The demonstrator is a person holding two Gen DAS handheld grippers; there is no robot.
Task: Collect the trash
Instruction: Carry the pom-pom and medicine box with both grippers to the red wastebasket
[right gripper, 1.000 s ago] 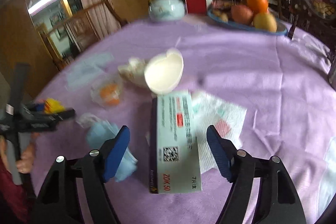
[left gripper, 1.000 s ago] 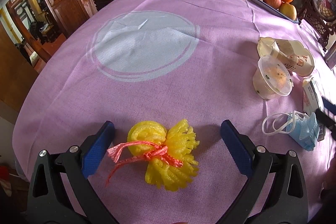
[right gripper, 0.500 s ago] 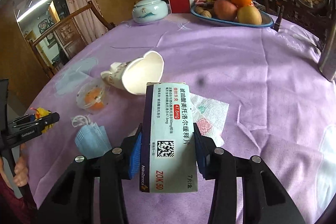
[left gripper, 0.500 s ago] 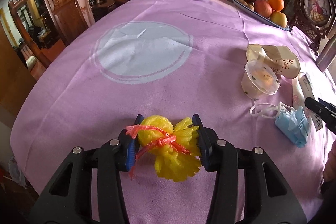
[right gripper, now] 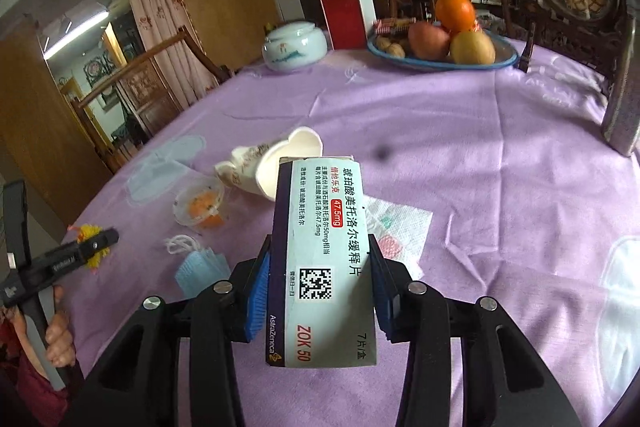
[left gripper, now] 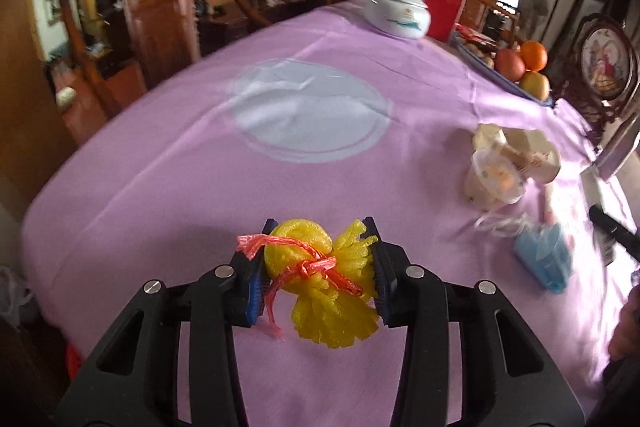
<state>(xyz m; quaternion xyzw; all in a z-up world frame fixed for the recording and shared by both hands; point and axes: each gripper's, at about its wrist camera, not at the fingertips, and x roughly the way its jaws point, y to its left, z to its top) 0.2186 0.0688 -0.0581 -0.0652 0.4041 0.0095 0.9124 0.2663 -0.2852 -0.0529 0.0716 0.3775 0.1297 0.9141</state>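
Note:
My left gripper [left gripper: 318, 263] is shut on a yellow foam fruit net [left gripper: 320, 291] tied with red plastic string, held above the purple tablecloth [left gripper: 200, 187]. My right gripper [right gripper: 320, 267] is shut on a light blue medicine box [right gripper: 324, 251] with a dark side, lifted off the table. Other trash lies on the cloth: a blue face mask [right gripper: 200, 267] [left gripper: 544, 259], a clear plastic cup with orange bits [right gripper: 200, 205] [left gripper: 494, 179], a tipped paper cup [right gripper: 276, 167] [left gripper: 516, 151] and a printed napkin [right gripper: 396, 231].
A fruit plate [right gripper: 440, 63] with an orange and apples, a white porcelain jar [right gripper: 294, 45] and a red box [right gripper: 346, 17] stand at the far side. Wooden chairs [left gripper: 120, 39] ring the table. A grey object [right gripper: 624, 99] stands at the right edge.
Both grippers closed: the left on the yellow foam net, the right on the medicine box. Both then lifted their items off the cloth.

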